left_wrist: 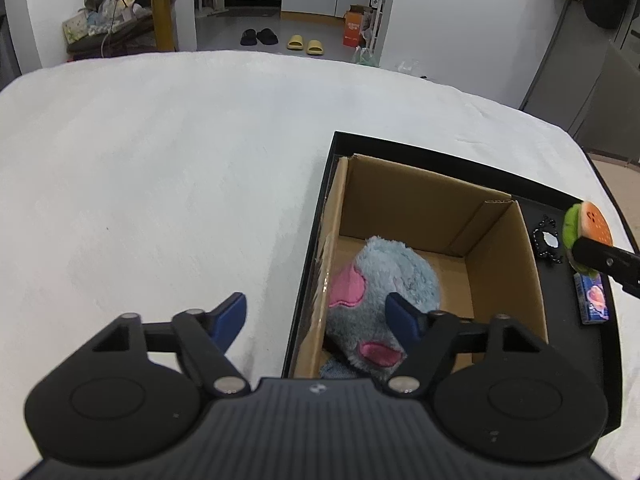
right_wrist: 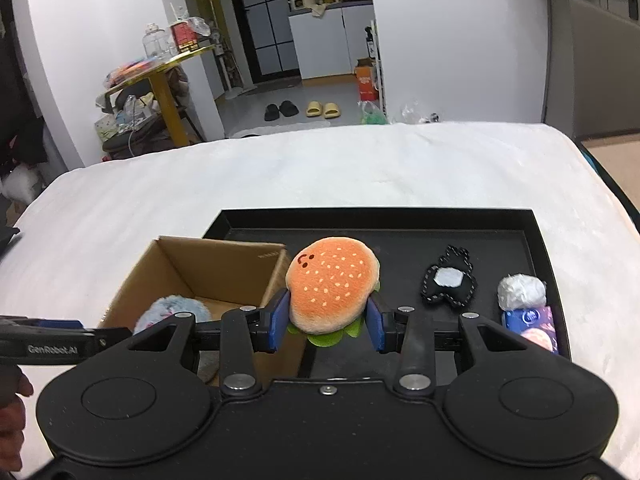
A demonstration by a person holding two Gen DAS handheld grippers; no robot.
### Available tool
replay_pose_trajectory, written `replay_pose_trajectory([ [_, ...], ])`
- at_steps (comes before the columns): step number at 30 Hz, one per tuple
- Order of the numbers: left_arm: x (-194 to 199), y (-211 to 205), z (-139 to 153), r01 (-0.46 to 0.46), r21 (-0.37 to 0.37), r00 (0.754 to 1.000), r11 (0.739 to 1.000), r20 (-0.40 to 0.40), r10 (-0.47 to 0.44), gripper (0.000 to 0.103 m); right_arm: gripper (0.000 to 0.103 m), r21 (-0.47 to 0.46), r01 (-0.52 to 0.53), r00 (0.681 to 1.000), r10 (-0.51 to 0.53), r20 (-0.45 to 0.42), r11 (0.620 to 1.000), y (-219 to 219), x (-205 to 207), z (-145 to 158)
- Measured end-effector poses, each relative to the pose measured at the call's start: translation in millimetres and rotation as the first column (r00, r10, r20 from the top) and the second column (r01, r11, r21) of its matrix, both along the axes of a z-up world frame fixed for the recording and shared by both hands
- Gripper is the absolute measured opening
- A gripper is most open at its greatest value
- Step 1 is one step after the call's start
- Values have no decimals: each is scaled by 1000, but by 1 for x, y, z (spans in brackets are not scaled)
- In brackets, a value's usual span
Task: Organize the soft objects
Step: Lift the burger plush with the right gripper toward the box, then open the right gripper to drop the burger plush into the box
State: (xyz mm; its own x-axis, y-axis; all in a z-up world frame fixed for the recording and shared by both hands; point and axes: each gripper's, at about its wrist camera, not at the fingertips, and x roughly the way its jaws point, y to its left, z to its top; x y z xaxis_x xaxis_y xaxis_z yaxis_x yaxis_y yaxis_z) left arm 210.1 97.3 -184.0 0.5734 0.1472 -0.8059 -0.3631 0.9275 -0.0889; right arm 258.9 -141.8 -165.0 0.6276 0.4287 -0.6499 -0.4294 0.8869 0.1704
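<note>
A brown cardboard box (left_wrist: 424, 200) stands in the left part of a black tray (left_wrist: 332, 184). A blue-grey plush with pink patches (left_wrist: 384, 280) lies inside the box. My left gripper (left_wrist: 316, 314) is open and empty, hovering over the box's near left corner. My right gripper (right_wrist: 328, 326) is shut on an orange plush burger (right_wrist: 332, 280) and holds it above the tray, just right of the box (right_wrist: 216, 264). In the left wrist view the burger (left_wrist: 588, 226) shows at the right edge.
On the tray (right_wrist: 536, 236) lie a black plush with a white patch (right_wrist: 448, 280), a silvery-white ball (right_wrist: 520, 290) and a small blue packet (right_wrist: 534, 328). The tray rests on a white fuzzy cover (left_wrist: 160, 180). Slippers and furniture stand beyond.
</note>
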Motion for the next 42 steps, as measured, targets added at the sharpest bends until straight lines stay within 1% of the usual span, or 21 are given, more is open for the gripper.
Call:
replay_pose_trajectory([
  [5, -3, 6, -3, 3, -38, 1000, 999, 4, -3, 61, 40, 1, -23, 1000, 23, 16, 1000, 14, -2, 6],
  [11, -4, 17, -7, -5, -82, 1000, 997, 7, 6, 42, 40, 3, -49, 998, 49, 27, 999, 30, -4, 9],
  [13, -4, 19, -9, 0, -98, 1000, 995, 5, 1, 33, 40, 2, -58, 998, 58, 31, 998, 36, -5, 11],
  [15, -3, 22, -12, 5, -112, 1000, 994, 3, -5, 27, 40, 1, -66, 997, 66, 35, 998, 41, -7, 12],
  [21, 2, 27, -18, 14, -149, 1000, 989, -1, -14, 16, 40, -11, -92, 995, 92, 26, 996, 55, -10, 13],
  [24, 5, 27, -20, 25, -168, 1000, 985, 3, -25, 13, 40, -26, -107, 994, 107, 20, 994, 63, -12, 12],
  [33, 5, 30, -23, 35, -198, 999, 980, 4, -35, 13, 40, -38, -134, 991, 134, 1, 990, 81, -13, 8],
  [34, 5, 30, -23, 35, -198, 999, 980, 3, -35, 13, 41, -35, -134, 991, 134, -1, 990, 81, -12, 8],
  [37, 5, 30, -23, 30, -199, 1000, 980, 2, -30, 13, 51, -33, -146, 989, 145, -15, 989, 83, -10, 5],
  [39, 6, 30, -24, 26, -197, 1000, 980, 0, -27, 14, 54, -42, -152, 988, 151, -16, 988, 82, -12, 4],
  [42, 5, 28, -23, 26, -188, 1000, 982, -2, -27, 14, 54, -38, -138, 990, 137, -27, 990, 76, -13, 3],
])
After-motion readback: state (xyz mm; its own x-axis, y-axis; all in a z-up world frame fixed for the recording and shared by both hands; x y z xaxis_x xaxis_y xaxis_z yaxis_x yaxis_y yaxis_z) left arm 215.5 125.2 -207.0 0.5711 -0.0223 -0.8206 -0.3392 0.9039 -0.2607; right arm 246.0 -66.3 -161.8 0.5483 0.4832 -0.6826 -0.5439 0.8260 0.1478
